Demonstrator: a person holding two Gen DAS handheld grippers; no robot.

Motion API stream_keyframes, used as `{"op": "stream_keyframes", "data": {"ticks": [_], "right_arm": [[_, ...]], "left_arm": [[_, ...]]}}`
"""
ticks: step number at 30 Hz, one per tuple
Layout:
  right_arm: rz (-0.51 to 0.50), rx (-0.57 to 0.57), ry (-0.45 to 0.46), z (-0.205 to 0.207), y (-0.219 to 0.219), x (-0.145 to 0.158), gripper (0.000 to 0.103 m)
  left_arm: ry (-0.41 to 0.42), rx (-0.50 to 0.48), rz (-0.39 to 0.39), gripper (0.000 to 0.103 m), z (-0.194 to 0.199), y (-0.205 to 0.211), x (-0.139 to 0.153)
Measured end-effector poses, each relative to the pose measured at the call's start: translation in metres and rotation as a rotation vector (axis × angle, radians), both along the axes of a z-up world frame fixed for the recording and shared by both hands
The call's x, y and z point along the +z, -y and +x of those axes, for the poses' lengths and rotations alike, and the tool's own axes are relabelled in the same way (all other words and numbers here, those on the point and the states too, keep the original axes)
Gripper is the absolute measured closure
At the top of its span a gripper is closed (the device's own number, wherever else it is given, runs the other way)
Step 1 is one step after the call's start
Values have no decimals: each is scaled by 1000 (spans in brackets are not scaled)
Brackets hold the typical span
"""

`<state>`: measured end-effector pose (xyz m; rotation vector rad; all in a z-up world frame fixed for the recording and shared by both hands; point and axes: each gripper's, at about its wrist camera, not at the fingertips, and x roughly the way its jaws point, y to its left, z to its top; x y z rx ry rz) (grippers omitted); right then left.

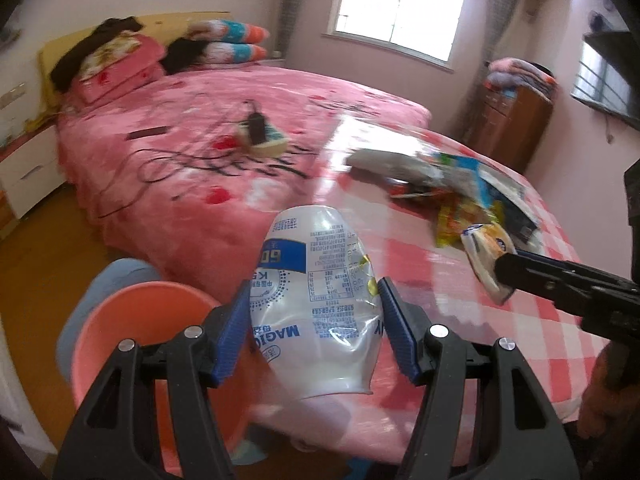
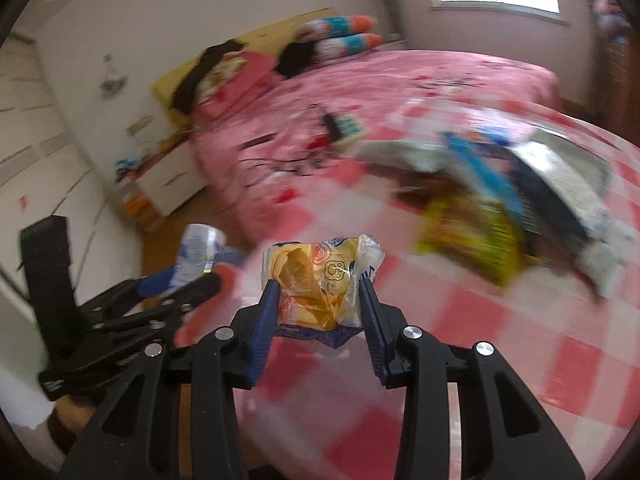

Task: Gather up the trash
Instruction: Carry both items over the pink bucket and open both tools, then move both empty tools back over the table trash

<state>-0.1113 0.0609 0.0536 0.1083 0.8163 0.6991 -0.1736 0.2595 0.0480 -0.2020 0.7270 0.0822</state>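
My left gripper [image 1: 314,296] is shut on a crumpled white plastic bottle [image 1: 320,300] with blue print, held in the air over the table's near edge, beside a pink bin [image 1: 132,332] at lower left. My right gripper [image 2: 320,292] is shut on a crumpled yellow snack wrapper [image 2: 316,284], held above the checked tabletop. In the left wrist view the right gripper [image 1: 496,272] and the wrapper [image 1: 486,252] show at the right. In the right wrist view the left gripper [image 2: 192,280] with the bottle [image 2: 198,252] shows at the left.
A round table [image 1: 520,320] with a pink-and-white checked cloth holds a pile of wrappers and bags [image 1: 460,192]; the pile also shows in the right wrist view [image 2: 500,200]. Behind stands a pink bed [image 1: 240,140] with cables and a power strip [image 1: 262,136]. A wooden cabinet [image 1: 512,124] stands far right.
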Motion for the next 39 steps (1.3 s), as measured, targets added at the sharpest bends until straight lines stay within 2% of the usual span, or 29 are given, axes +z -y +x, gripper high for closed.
{"op": "stream_keyframes", "data": {"ticks": [5, 11, 14, 15, 17, 20, 25, 28, 32, 34, 39], "right_arm": [[19, 158, -2, -5, -62, 6, 61], [5, 305, 2, -9, -132, 1, 59], [-11, 350, -9, -9, -157, -8, 48], [-17, 362, -15, -8, -164, -12, 42], [-16, 369, -30, -7, -172, -21, 36], [2, 333, -65, -5, -167, -29, 25], [32, 266, -80, 0, -143, -27, 24], [47, 221, -68, -1, -129, -23, 19], [35, 163, -52, -3, -113, -23, 18], [20, 143, -46, -5, -108, -24, 18], [-25, 90, -18, -14, -89, -27, 18]], "left_arm": [[-32, 132, 17, 40, -16, -50, -12], [-87, 239, 16, 40, -32, -97, -37], [-108, 285, 25, 34, -39, -114, -50], [-108, 298, 28, 26, -41, -118, -53], [-108, 325, 27, 22, -48, -128, -60], [-110, 342, 5, 21, -56, -139, -66], [-87, 361, 37, 21, -62, -143, -66], [-60, 357, 53, 20, -61, -141, -63], [-41, 345, 78, 20, -60, -136, -57], [-39, 337, 72, 16, -58, -132, -55], [-32, 298, 53, 16, -52, -118, -51]]}}
